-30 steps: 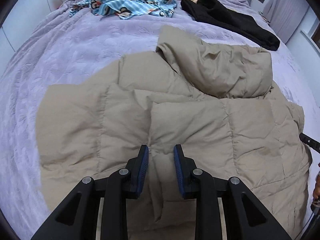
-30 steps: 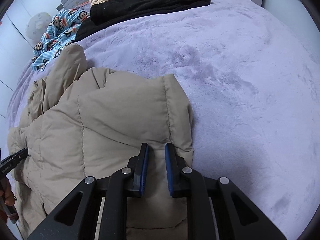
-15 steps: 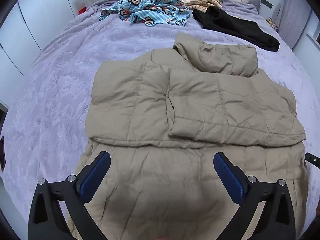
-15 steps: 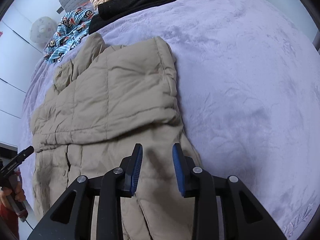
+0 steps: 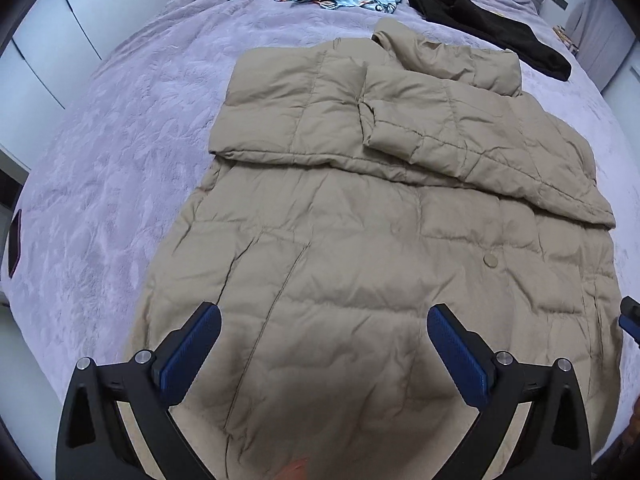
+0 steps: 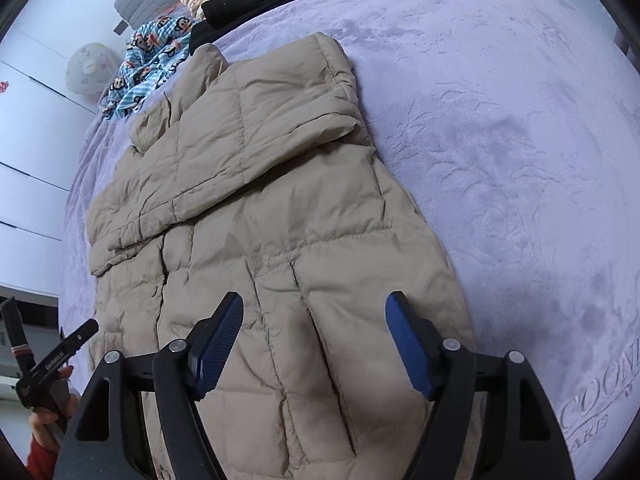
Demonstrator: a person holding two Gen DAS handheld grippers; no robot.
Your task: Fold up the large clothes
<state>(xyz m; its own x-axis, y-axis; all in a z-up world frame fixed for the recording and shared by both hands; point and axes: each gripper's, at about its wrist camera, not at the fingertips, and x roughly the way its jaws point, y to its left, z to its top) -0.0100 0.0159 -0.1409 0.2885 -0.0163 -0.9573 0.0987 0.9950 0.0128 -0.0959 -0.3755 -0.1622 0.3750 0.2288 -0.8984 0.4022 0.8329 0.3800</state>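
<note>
While the beige puffer jacket (image 5: 360, 248) lies flat on the lavender bedspread (image 5: 120, 140), sleeves folded across its chest, its hem sits just ahead of both grippers. Left gripper (image 5: 324, 346) spreads wide, empty. Right gripper (image 6: 314, 336) likewise gapes, gripping nothing.

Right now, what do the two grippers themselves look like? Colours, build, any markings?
Both match: the left gripper and right gripper have matte black angular frames with triangular cut-outs and silver round pivot bolts. The fingers carry blue ribbed pads. In the right wrist view, the left unit's side bears small white lettering, too small to read. No cables show.
</note>
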